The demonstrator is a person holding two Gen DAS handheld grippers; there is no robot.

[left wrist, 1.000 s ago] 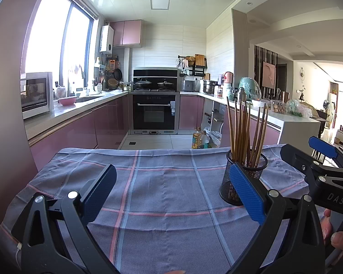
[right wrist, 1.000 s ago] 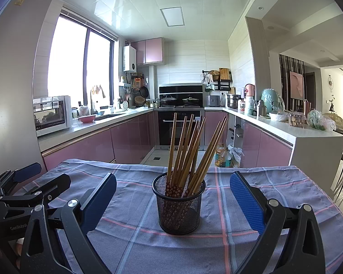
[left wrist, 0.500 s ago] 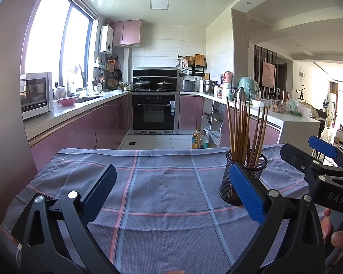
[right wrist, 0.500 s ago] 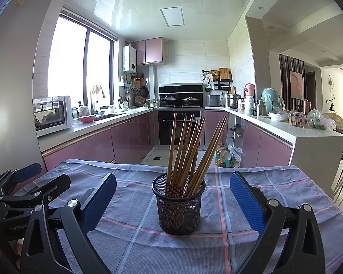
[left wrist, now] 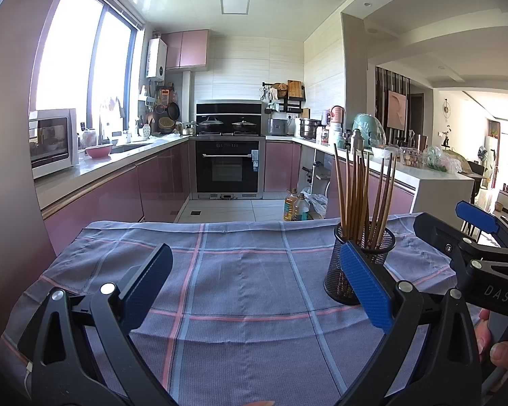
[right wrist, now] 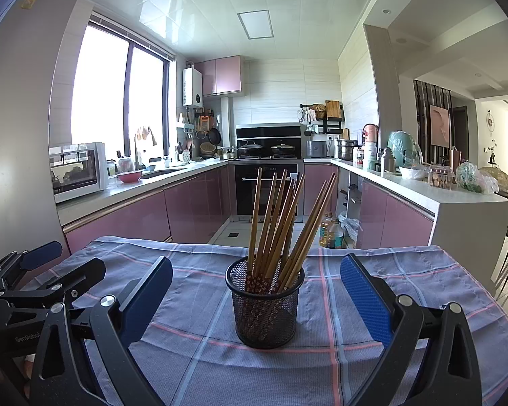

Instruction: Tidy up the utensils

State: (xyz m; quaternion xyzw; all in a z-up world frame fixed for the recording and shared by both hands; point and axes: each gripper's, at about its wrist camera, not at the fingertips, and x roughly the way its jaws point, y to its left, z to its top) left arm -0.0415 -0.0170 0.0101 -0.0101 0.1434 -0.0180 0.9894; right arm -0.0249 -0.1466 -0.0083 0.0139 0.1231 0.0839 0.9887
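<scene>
Closest to you, your left gripper (left wrist: pixel 254 287) hovers low over the plaid cloth (left wrist: pixel 240 277) with its blue-padded jaws spread wide and nothing between them. Your right gripper (right wrist: pixel 255 296) sits at the same height, its jaws just as wide apart and also empty; the gap between its pads frames the black mesh holder (right wrist: pixel 266 304), though neither pad touches it. That holder stands upright on the cloth a little ahead of the right gripper, with the wooden chopsticks (right wrist: pixel 281 216) standing in it, tips down and fanned out, leaning mostly to the right. From the left wrist view the holder (left wrist: pixel 359 264) lies off to the right, partly behind the left gripper's right pad, and your fingers (left wrist: pixel 503 355) show at the lower right edge beside the right gripper's frame. Beyond the far edge of the cloth the kitchen floor leads to pink cabinets (right wrist: pixel 125 216), a built-in oven (left wrist: pixel 229 165) and, on the left counter, a white microwave (left wrist: pixel 52 142).
</scene>
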